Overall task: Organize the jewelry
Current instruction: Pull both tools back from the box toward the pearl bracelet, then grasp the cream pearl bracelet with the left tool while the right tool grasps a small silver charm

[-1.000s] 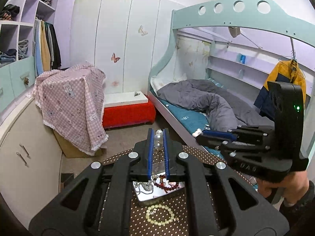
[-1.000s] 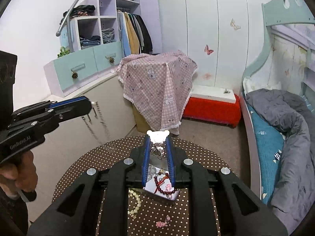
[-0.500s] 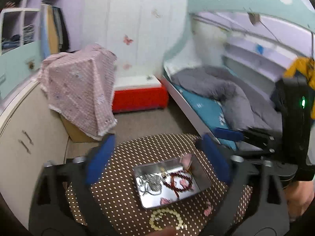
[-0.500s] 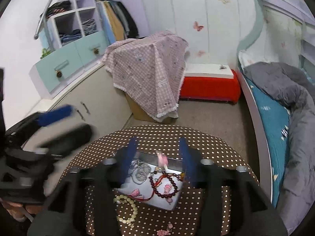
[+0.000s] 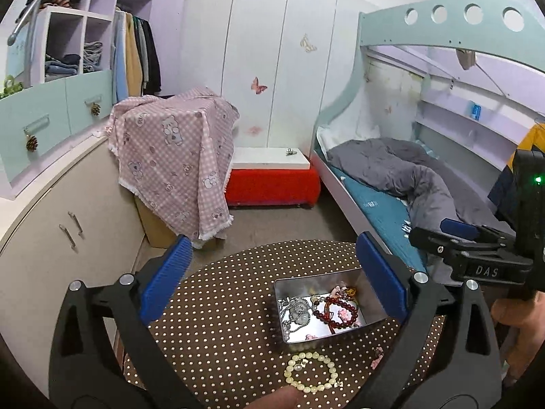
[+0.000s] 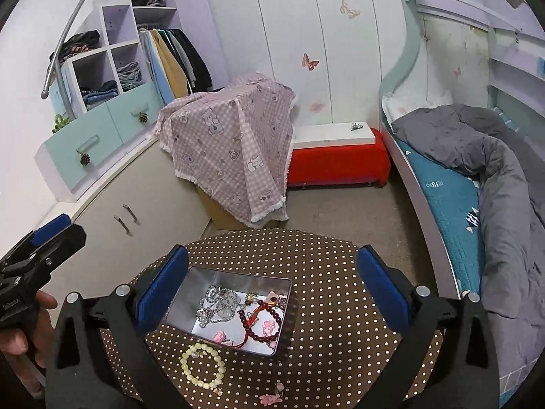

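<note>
- The left gripper (image 5: 272, 266) and the right gripper (image 6: 272, 269) each hung over the dotted table (image 5: 221, 306), jaws opening wide with nothing gripped.
- One metal tin (image 6: 204, 279) held a silver chain (image 6: 214, 303) and one dark red bracelet (image 6: 262, 320).
- One pale bead bracelet (image 5: 311, 371) lay just beside the tin.
- Only the right wrist view showed a pink charm (image 6: 269, 398) near the table's front edge.

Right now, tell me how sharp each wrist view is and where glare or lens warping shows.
Left wrist view: sharp; fisheye bows the bunk bed rail; the metal tin has mirror-like inner walls. Right wrist view: sharp; the wardrobe panels curve, and the tin's floor reflects brightly beside the silver chain.
</note>
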`<state>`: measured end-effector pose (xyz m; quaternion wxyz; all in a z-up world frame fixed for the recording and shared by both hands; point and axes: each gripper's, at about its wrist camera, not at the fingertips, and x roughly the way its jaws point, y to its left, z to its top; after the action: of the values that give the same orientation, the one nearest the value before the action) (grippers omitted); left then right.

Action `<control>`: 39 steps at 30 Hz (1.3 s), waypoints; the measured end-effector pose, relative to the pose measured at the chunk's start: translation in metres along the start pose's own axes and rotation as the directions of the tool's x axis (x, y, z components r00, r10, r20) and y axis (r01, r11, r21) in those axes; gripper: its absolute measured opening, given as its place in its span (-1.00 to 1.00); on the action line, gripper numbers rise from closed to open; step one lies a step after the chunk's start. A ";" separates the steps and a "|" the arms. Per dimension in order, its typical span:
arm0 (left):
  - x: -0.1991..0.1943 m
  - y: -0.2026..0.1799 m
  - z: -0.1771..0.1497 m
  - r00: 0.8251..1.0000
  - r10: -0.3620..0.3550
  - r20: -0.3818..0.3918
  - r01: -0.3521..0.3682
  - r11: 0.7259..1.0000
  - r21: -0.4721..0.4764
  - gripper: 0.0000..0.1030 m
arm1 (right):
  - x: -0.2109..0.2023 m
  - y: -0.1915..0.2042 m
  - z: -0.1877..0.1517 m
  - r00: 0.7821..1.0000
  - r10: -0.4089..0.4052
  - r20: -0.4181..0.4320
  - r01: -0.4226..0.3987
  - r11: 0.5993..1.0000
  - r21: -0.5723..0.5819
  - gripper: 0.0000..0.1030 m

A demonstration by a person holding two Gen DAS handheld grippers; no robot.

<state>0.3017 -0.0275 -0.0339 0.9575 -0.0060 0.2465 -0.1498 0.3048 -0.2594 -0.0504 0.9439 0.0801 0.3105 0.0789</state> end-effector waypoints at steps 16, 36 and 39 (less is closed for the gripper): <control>-0.045 0.004 -0.040 0.994 0.103 0.031 -0.104 0.994 0.028 0.84 | -0.042 0.007 -0.013 0.998 -0.008 0.062 0.010 0.999 -0.032 0.85; -0.022 0.010 -0.121 0.982 0.105 -0.157 -0.106 0.994 0.008 0.84 | -0.026 0.001 -0.106 0.993 -0.035 -0.117 0.030 0.999 -0.043 0.85; -0.015 0.008 -0.128 0.978 0.099 -0.181 -0.100 0.995 0.003 0.84 | -0.017 0.014 -0.123 0.987 0.002 -0.159 -0.015 0.996 -0.086 0.85</control>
<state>0.2309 -0.0080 -0.1404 0.9373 0.0169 0.3331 -0.1010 0.2168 -0.2364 -0.1355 0.9184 0.0339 0.3807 0.1024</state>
